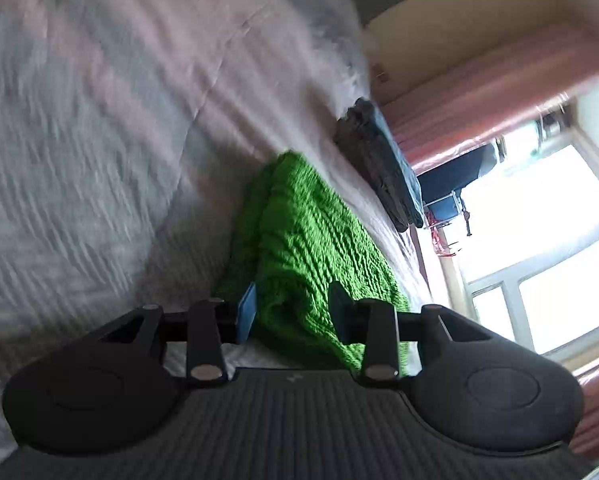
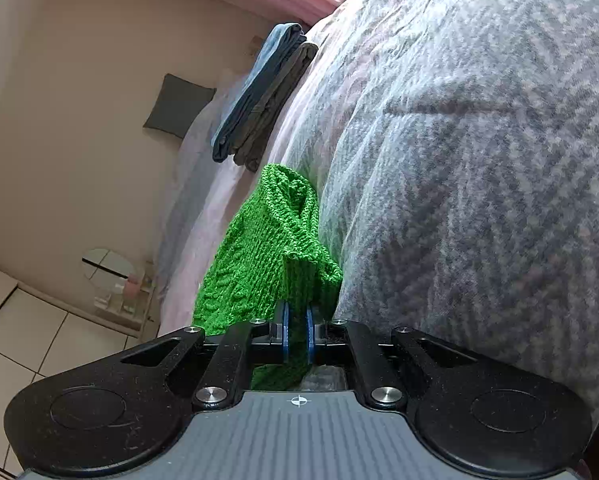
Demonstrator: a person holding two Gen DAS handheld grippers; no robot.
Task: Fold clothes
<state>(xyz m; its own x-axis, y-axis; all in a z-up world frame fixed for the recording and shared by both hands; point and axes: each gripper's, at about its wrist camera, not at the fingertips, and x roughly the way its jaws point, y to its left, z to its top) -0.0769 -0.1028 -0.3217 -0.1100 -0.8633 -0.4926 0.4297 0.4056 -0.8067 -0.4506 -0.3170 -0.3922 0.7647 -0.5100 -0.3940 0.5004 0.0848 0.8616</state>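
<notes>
Left tool (image 1: pixel 293 318) agape, right tool (image 2: pixel 297 334) clamped.

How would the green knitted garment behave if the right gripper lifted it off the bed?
Probably floppy: the green knitted garment already sags in folds from the right gripper. Its chunky, open knit suggests it would stretch and likely catch rather than slip between the pads.

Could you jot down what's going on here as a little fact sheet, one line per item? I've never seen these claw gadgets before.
Setting: bed with a grey and pink patterned quilt
Item being handled: bright green chunky knitted sweater
Right claw: shut, pinching a fold of the green knit
Left claw: open, fingers on either side of the sweater's edge
Also on the bed: folded stack of dark blue and grey clothes
Background: dark grey cushion against a cream wall; bright window
</notes>
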